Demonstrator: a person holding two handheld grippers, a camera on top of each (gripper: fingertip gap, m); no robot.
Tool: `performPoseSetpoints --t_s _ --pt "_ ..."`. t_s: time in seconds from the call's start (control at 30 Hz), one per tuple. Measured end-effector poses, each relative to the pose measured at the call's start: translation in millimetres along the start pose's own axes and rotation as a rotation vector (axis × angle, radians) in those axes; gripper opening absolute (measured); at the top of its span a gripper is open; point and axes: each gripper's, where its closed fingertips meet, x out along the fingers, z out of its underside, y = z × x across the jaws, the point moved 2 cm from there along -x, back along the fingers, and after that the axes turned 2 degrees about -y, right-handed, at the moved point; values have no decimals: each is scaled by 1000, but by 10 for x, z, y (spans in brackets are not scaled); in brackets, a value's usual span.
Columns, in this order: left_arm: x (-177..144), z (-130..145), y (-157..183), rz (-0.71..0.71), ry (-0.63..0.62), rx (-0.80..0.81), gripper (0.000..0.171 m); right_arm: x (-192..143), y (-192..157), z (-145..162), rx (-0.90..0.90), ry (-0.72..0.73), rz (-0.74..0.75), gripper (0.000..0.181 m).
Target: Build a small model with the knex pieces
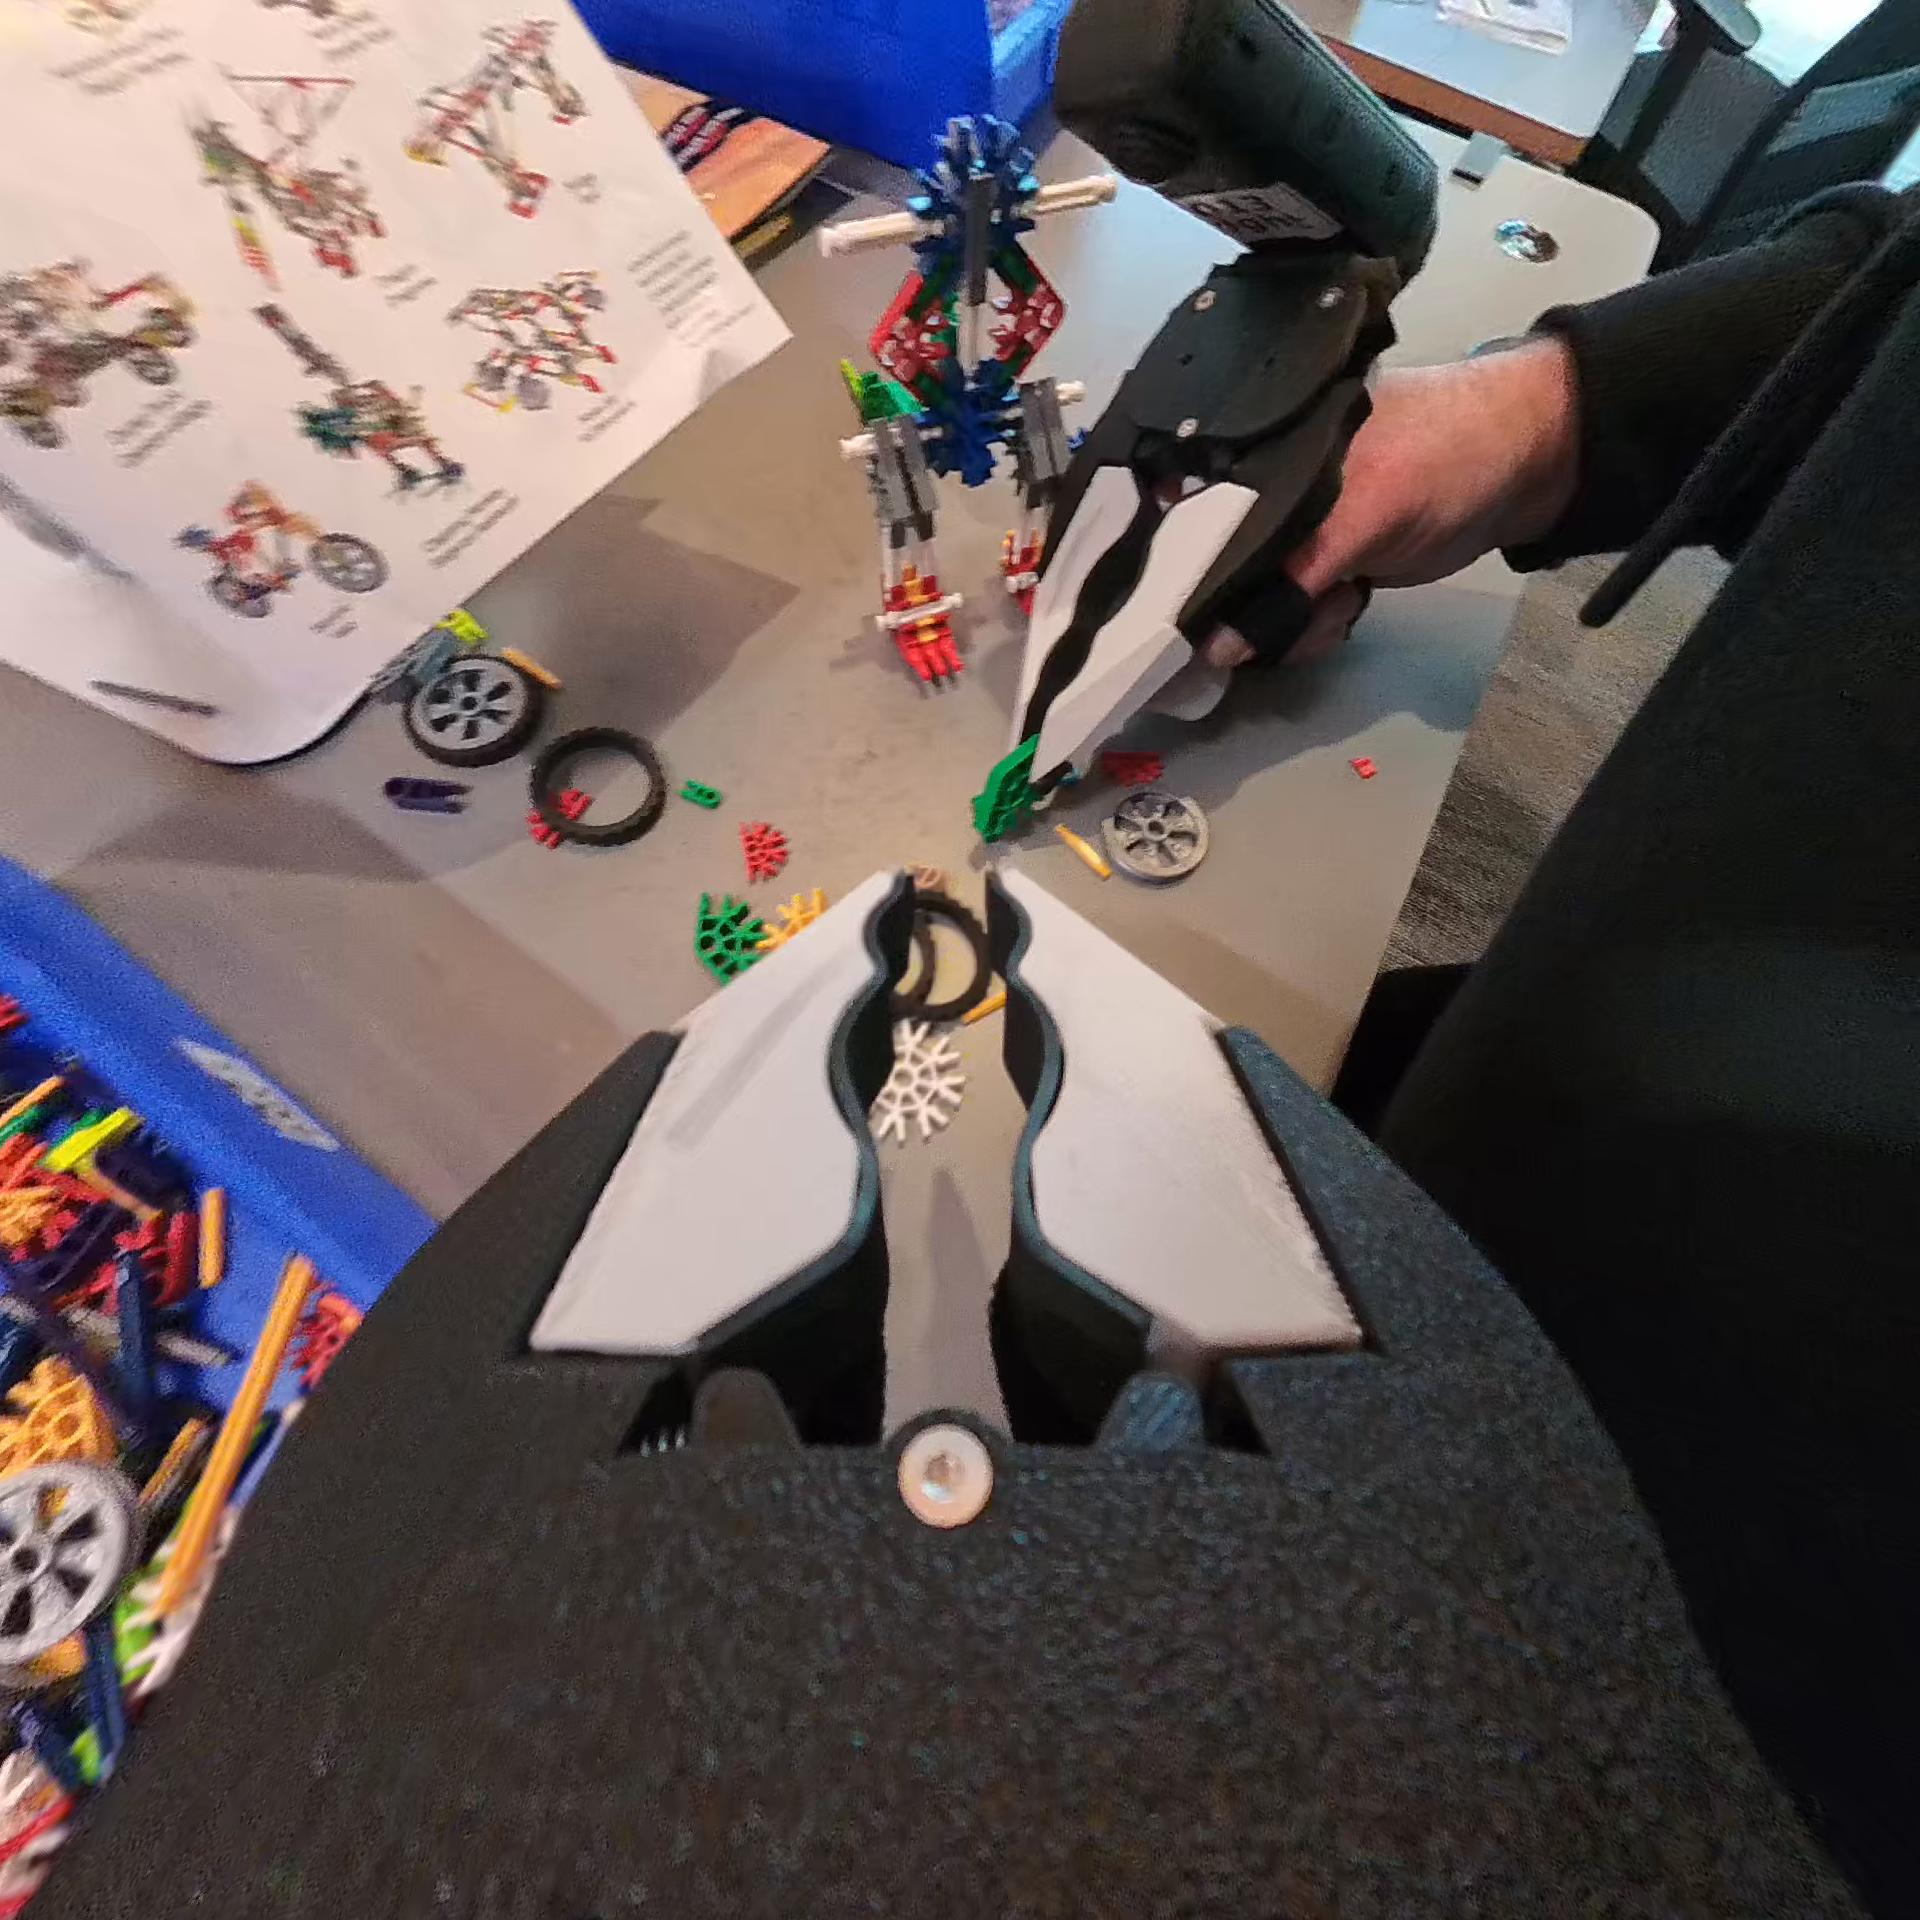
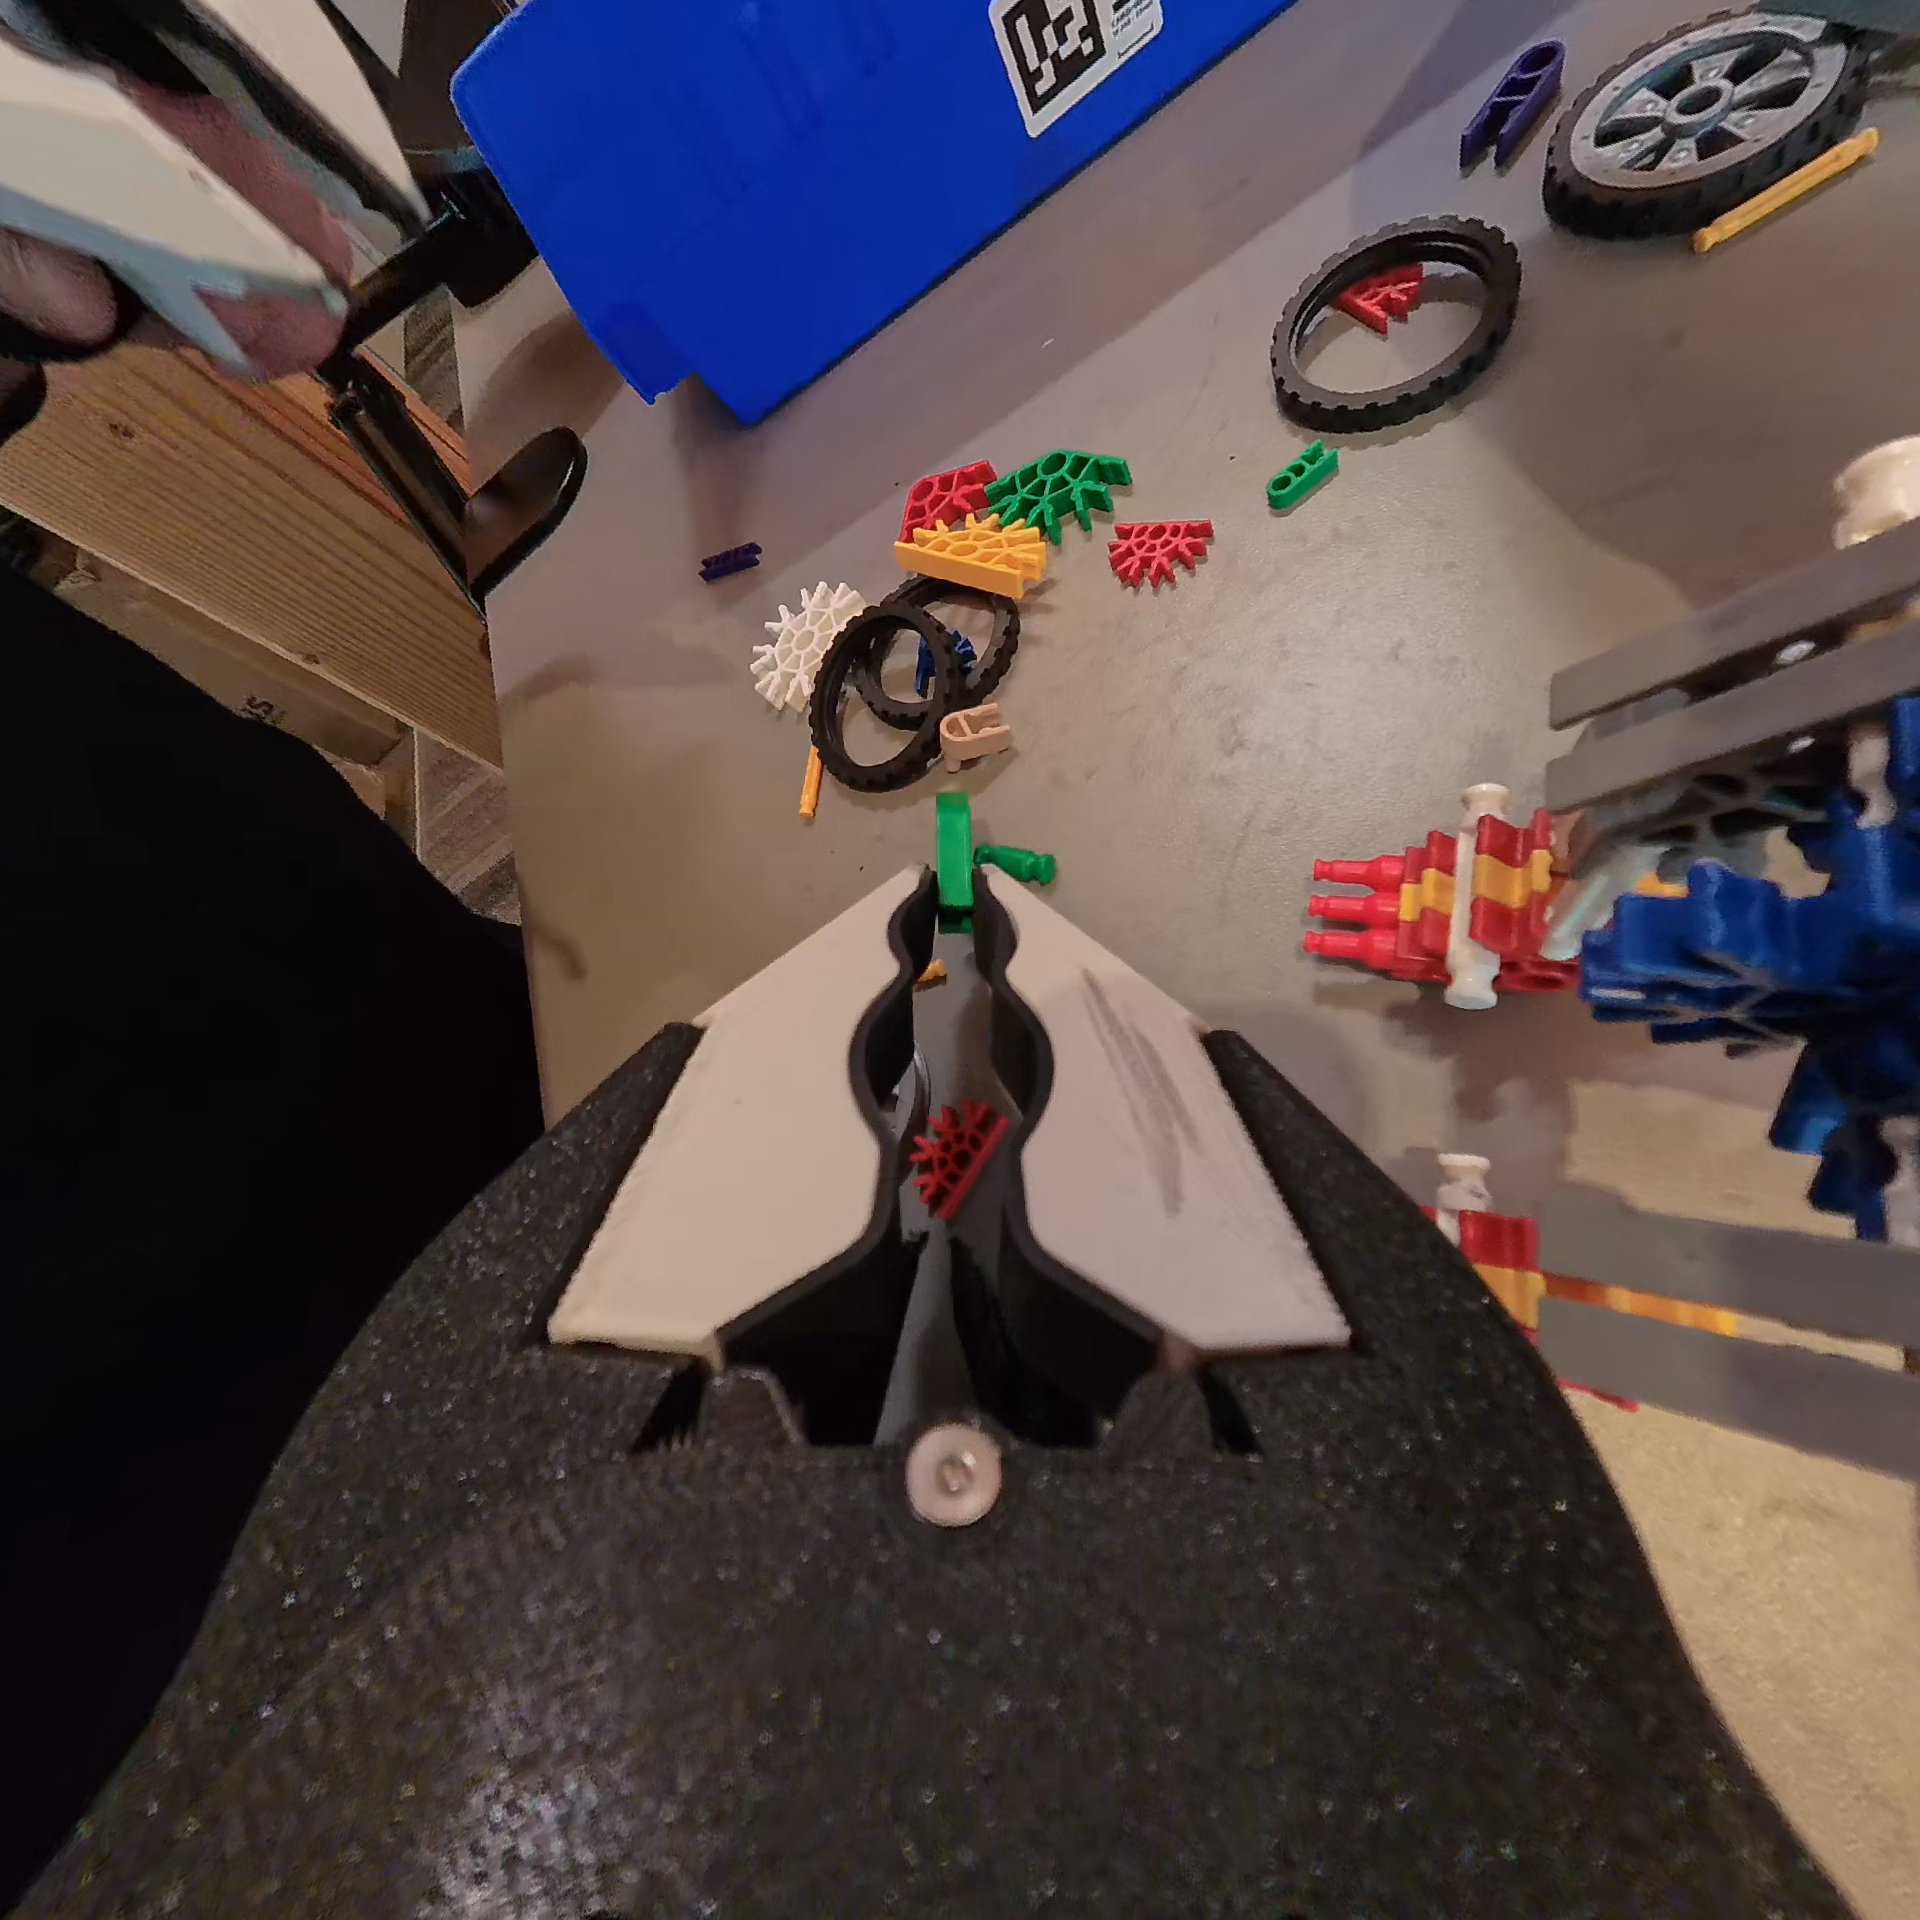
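Note:
My right gripper (image 2: 953,888) is shut on a small green connector (image 2: 951,847), with its tips low over the grey table (image 2: 1195,727). In the left wrist view the right gripper (image 1: 1039,774) holds the green connector (image 1: 1003,800) in front of a standing rod-and-connector figure (image 1: 971,416). My left gripper (image 1: 948,883) is narrowly open and empty. It hovers above two black tyre rings (image 1: 940,961) and a white snowflake connector (image 1: 920,1086). The rings (image 2: 899,675) lie just beyond the right gripper's tips. The figure's red foot (image 2: 1434,925) is to its right.
A blue bin (image 1: 156,1247) of loose parts is at the left and a blue lid (image 2: 779,187) lies farther back. A picture sheet (image 1: 312,312), a wheel (image 1: 473,712), a tyre (image 1: 597,787), a grey hub (image 1: 1155,836) and small connectors (image 2: 1013,520) lie about. The table edge (image 1: 1403,883) is close on the right. The left gripper's tips are roughly 12 cm from the right gripper's. The grey hub (image 1: 1155,836) is about 5 cm from my right fingertips and 15 cm from my left.

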Motion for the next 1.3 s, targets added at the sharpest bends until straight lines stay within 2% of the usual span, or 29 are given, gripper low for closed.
performPoseSetpoints --t_s 0.33,0.67,0.83,0.93,1.03,1.2,1.3 --pt "-462 102 -392 -163 -7 0 13 5 4 4 4 -5 -1 6" --pt "-694 236 -630 -274 -64 50 16 13 9 7 13 -12 -6 6" --pt "-820 404 -966 -386 -132 17 19 15 13 6 16 -13 -5 6" --pt "-795 652 -1160 -373 -253 -92 33 16 16 6 18 -13 -3 6" --pt "-750 880 -1330 -404 -373 -105 46 17 20 5 20 -13 -1 6" --pt "-674 1022 -1534 -423 -411 -191 73 16 26 3 22 -12 2 6" --pt "-594 1127 -1526 -388 -472 -227 88 17 28 3 24 -12 4 6"
